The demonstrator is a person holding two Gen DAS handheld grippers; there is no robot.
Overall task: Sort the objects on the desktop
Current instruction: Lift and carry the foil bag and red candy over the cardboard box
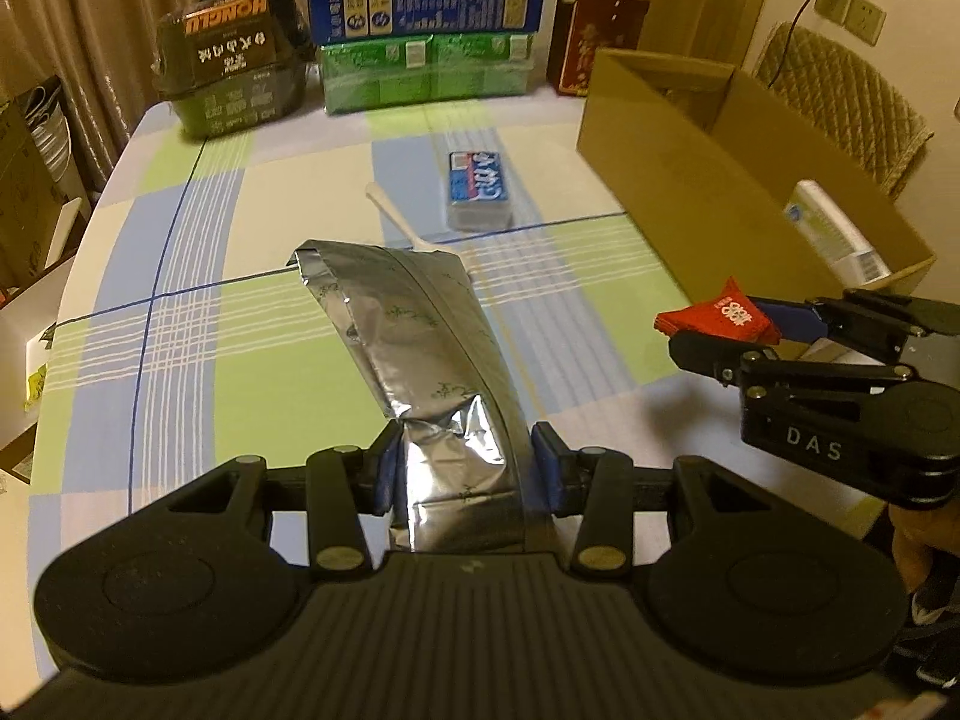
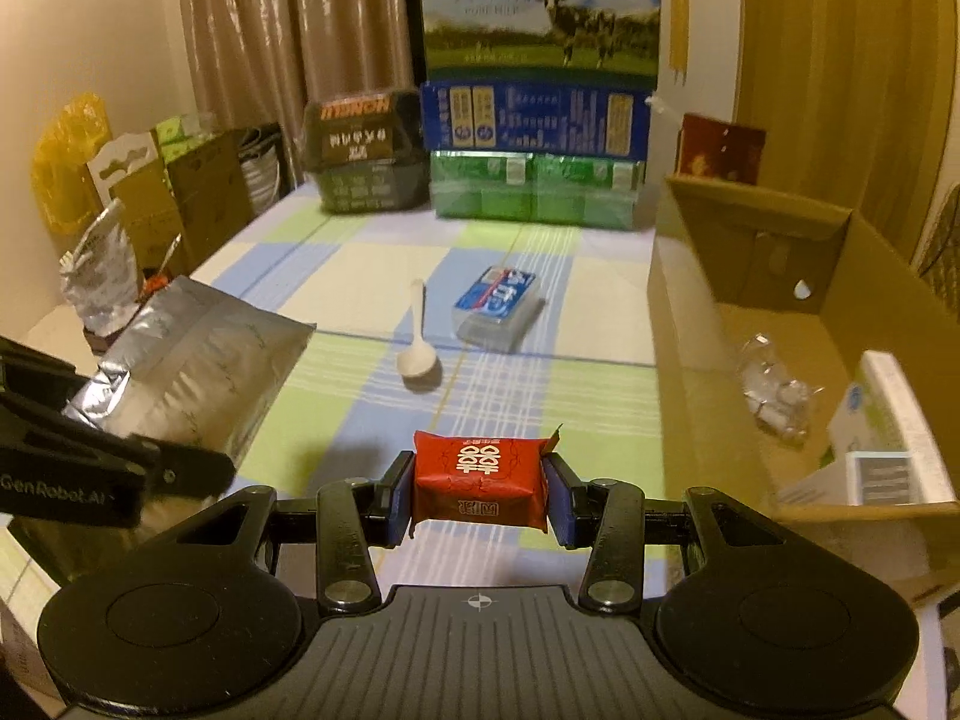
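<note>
Jaws on your left gripper are closed against the lower part of a crinkled silver foil pouch, which is held clear of the desk and leans away to the upper left. Jaws on your right gripper are clamped on both ends of a small red wrapped packet with white characters, also lifted above the checked blue, green and cream cloth.

On the desk ahead, you have a white plastic spoon lying bowl-end nearest you, and just to its right a clear-wrapped blue and white tissue packet; the two are near each other but apart.

An open brown cardboard box stands at the right edge. Inside it lie a crumpled clear plastic wrapper and, against the near right wall, a white carton.

Stacked blue and green cartons and a dark wrapped container line the far edge.
</note>
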